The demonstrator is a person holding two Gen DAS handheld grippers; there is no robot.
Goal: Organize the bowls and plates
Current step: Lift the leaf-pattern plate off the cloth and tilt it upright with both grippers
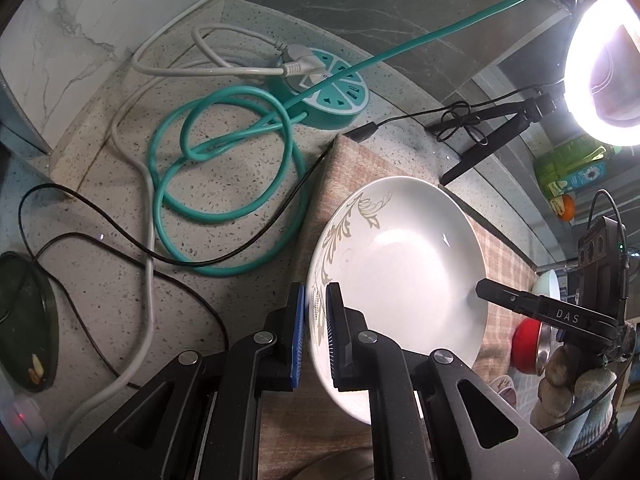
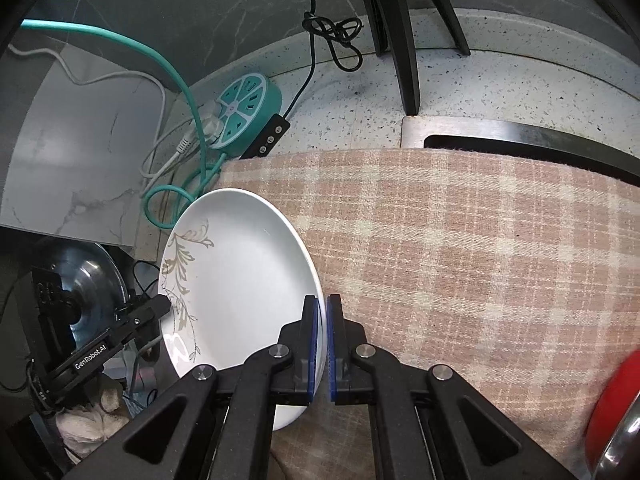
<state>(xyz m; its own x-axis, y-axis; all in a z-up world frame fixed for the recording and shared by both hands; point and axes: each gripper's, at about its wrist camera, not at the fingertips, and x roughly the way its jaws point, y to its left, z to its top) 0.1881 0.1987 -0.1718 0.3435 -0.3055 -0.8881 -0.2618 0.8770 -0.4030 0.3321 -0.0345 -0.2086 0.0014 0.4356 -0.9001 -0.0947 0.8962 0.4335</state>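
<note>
Left gripper (image 1: 316, 328) and right gripper (image 2: 323, 340) clamping white plate (image 1: 400, 280), plaid cloth (image 2: 460, 260) beneath

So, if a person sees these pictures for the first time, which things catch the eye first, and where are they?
The white plate with a leaf pattern stands out, gripped at opposite rims by the left tongs and the right tongs above the pink checked cloth. Next, the teal round power strip at the back of the speckled counter, its teal cable coiled in front. A glaring ring light fills the left wrist view's upper right.
</note>
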